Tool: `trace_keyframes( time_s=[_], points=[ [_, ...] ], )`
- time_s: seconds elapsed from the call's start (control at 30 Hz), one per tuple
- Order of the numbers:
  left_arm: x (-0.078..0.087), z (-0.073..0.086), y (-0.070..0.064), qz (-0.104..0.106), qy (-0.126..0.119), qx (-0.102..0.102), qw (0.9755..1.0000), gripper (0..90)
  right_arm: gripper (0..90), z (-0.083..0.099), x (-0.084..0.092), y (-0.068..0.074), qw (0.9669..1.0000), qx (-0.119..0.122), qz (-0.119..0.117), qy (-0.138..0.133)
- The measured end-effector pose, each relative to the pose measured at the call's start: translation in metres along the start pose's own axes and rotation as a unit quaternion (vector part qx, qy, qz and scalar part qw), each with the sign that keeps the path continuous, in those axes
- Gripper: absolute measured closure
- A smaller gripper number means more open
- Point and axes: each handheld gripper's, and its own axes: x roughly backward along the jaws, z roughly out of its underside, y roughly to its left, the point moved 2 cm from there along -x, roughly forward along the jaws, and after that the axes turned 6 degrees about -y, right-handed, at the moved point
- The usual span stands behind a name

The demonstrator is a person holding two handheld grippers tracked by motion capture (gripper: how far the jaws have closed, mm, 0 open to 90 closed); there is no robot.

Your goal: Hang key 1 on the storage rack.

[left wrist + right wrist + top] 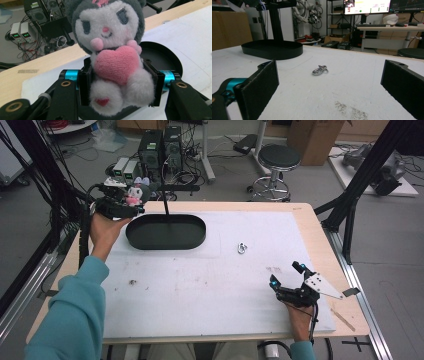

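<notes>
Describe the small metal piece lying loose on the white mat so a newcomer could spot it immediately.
Start at the black oval tray at the far left of the white mat. Look right of it, toward the mat's middle: the metal clasp lies alone there. It is the one shiny silver thing, far smaller than the tray.

Grey-and-white plush doll (112, 50) hugging a pink heart, upright, above the black tray's (150, 240) left end
</notes>
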Motion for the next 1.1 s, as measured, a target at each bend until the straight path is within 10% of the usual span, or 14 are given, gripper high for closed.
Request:
trace_keyframes(
  time_s=[1.1],
  points=[
    [-0.013, 0.035, -0.009, -0.013, 0.05, -0.023, 0.9984, 50.8, 0.8, 0.0, 0.0, 0.001, 1.0, -0.002, -0.001, 0.002]
  ],
)
